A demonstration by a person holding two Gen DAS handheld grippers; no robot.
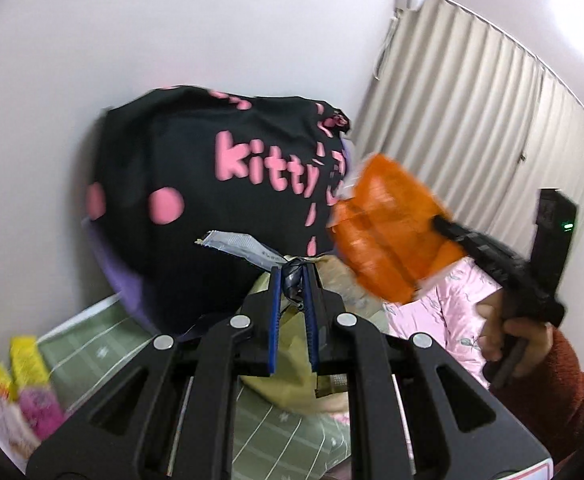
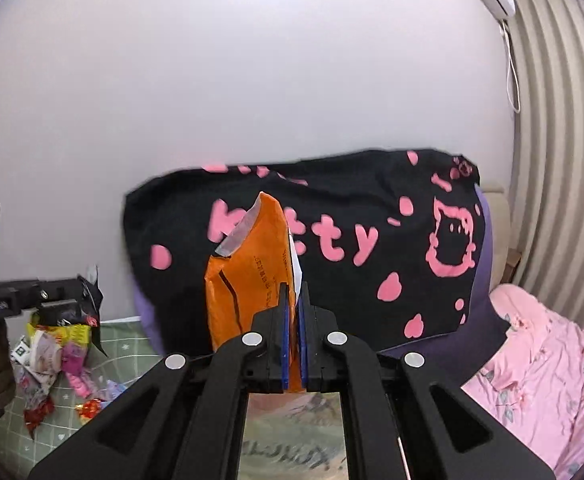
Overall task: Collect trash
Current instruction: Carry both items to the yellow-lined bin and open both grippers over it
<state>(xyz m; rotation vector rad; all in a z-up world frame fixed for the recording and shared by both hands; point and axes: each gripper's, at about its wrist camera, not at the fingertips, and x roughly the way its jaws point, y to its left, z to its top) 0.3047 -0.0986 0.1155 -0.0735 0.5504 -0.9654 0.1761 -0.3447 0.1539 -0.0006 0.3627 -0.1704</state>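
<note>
The right gripper [image 2: 292,300] has its fingers pressed narrow on the lower edge of an orange wrapper [image 2: 252,264], which stands up tall beyond the fingertips. The hold is only on a thin margin of slick film, so the wrapper could slide out or fold over as it is carried, more so because its upper part is free and can flap. The left gripper [image 1: 292,280] is nearly closed on a crumpled dark wrapper [image 1: 293,276] with a silvery strip [image 1: 240,246] sticking out to the left of the fingertips. That pinch also looks shallow; a jolt could shake the scrap loose onto the bed [image 1: 96,344] below.

In the left wrist view the orange wrapper hangs just right of the left fingers, so the two loads could brush and knock one free.

Farther off, left of and below the right fingers, a heap of wrappers [image 2: 60,348] lies on the green bedsheet; these are not yet gathered. Beyond both grippers a black pillow with pink lettering [image 2: 331,240] leans on the wall, and a pink quilt [image 2: 539,360] lies to the right.

No bin or bag for the trash shows in either view, so where the pieces must go cannot be told. The left view is blurred, and what lies directly beneath the fingers is hidden by the gripper bodies. How much of each wrapper sits inside the pads is unclear.
</note>
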